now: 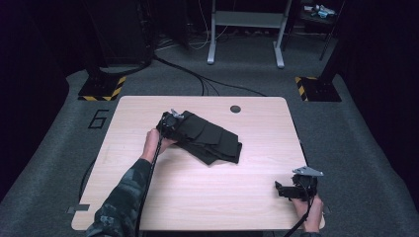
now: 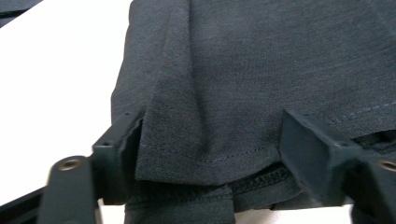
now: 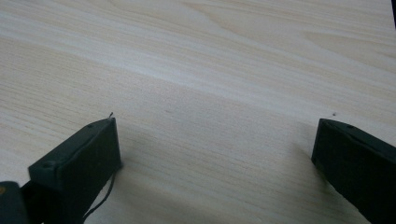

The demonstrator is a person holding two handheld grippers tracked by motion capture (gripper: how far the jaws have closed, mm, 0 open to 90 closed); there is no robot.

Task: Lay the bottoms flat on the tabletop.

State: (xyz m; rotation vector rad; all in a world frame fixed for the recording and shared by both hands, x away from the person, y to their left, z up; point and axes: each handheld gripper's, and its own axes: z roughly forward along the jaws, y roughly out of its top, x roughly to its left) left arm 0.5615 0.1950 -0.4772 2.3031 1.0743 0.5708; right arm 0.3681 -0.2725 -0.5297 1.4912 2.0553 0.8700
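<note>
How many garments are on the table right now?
1: a dark folded garment lying left of the table's centre, its hemmed edge between the left gripper's fingers. Folds might hide a second piece.

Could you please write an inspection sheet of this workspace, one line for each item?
Surface: light wooden table, with a dark round hole near its far edge.
Job's things: one black garment, folded, lying at the table's middle left; a stitched hem shows close up.
Clutter: nothing seen.
Grippers: left gripper at the garment's left end, the hem between its jaws, pads not clearly pressing; right gripper open over bare wood near the table's near right corner.
Cables: a black cable trails along the left forearm; more cables on the floor.
Surroundings: grey carpet, a grey frame, hazard-striped bases.
</note>
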